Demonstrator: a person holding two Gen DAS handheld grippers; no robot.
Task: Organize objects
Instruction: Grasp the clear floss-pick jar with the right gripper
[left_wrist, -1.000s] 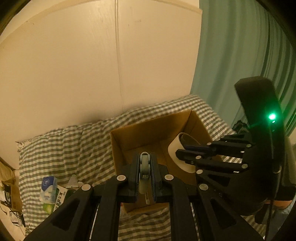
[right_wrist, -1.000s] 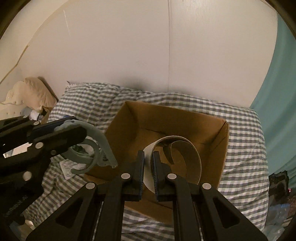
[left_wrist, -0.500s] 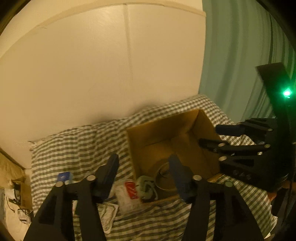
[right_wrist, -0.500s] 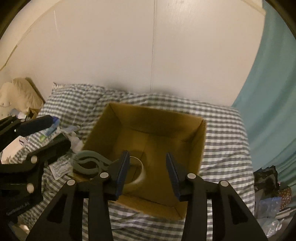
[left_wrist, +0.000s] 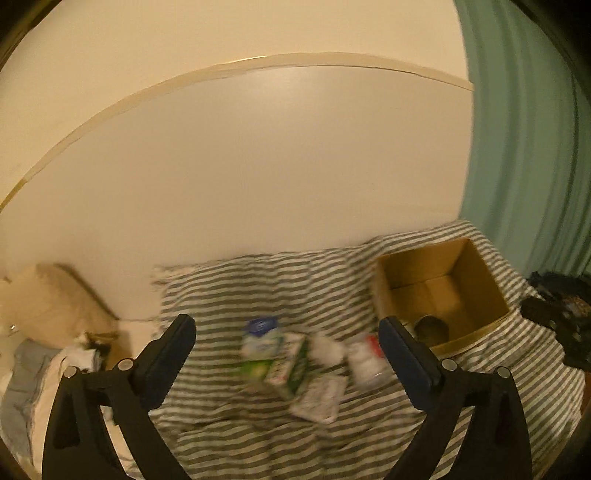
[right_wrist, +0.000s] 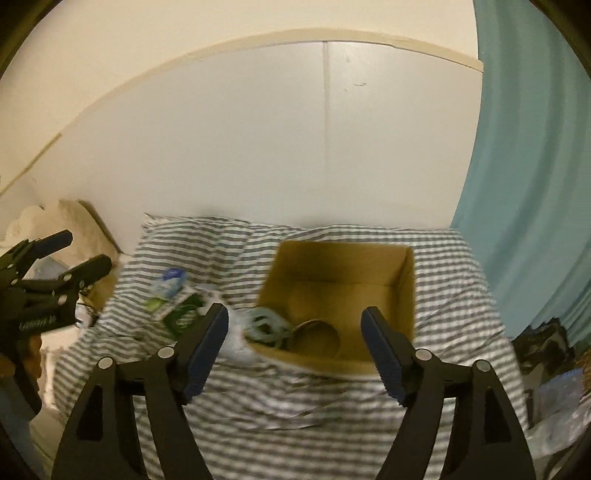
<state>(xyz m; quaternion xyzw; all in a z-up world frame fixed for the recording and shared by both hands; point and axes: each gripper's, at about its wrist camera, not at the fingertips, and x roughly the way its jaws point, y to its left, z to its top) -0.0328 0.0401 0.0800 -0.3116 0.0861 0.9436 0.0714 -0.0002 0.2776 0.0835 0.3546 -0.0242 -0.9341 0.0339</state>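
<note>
Both grippers empty, jaws spread wide: left gripper frames blurred cartons mid-frame, likely next. Right gripper faces cardboard box; tape roll inside.

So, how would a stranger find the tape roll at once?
Look on the striped bed for the open cardboard box. Inside, at its near left corner, lies the tape roll, a brownish ring. Beside it lies a pale grey-green clip, not round.

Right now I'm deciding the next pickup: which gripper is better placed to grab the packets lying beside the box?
Left. The left gripper, open and empty, frames the packets; the right gripper faces the cardboard box instead.
</note>
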